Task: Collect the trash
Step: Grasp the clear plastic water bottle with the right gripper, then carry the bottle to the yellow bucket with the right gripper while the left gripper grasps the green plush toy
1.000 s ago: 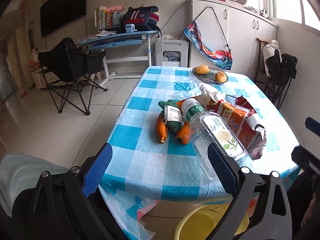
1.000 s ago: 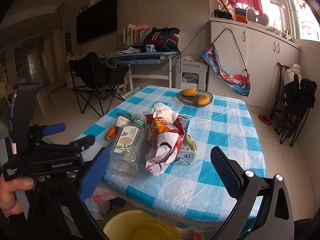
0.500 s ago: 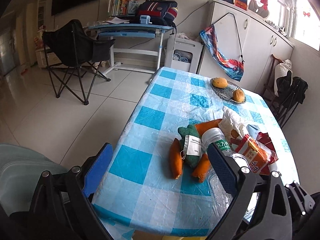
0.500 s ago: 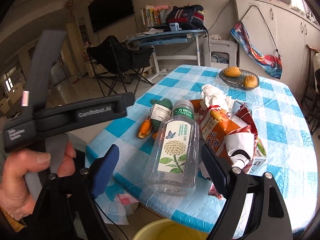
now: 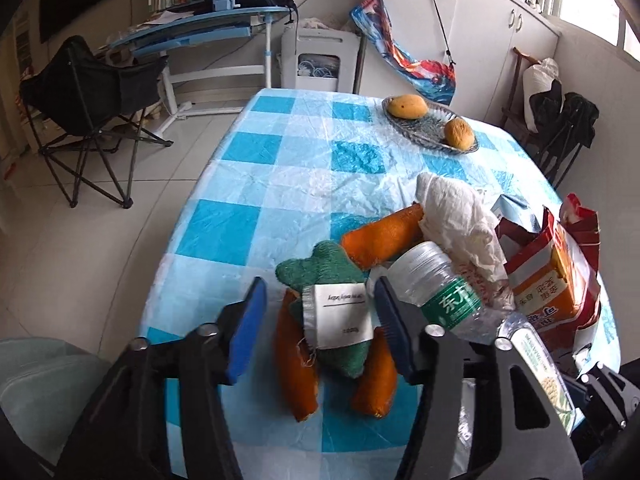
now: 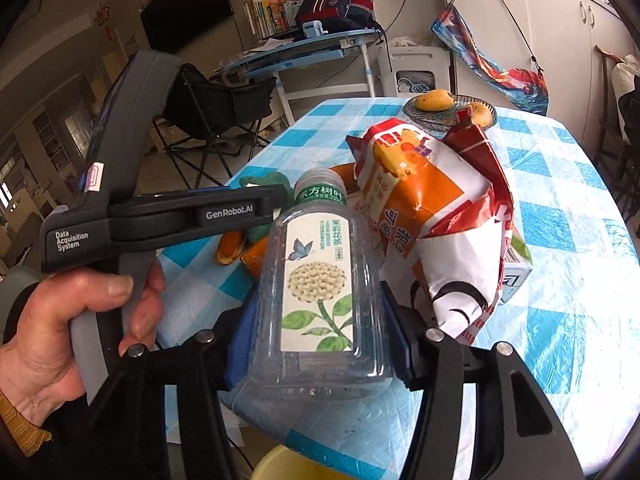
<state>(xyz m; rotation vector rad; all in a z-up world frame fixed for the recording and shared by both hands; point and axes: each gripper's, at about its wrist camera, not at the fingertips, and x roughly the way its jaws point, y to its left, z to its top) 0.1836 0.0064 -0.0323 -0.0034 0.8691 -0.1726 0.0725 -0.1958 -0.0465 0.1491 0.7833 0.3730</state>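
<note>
Several pieces of trash lie clustered at the near edge of the table, which is covered in a blue-and-white checked plastic cloth. Clear plastic bottle: empty, green neck band, label printed with a butterfly and a white flower, lying on its side with its base over the table edge. Torn red-and-orange snack bag: crumpled, resting against the bottle. Crumpled white tissue: lying on the bottle neck. Orange-and-green plush carrot toy with a white tag: just beside the bottle cap.

Right hand-held gripper: jaws closing, blue pads at both flanks of the bottle near its base. Left hand-held gripper: jaws closing, apart over the plush toy, not visibly pressing it.

Containers: shallow glass dish at the far side of the table holds two yellow-orange fruits. Yellow bucket stands below the table edge; contents not visible.
</note>
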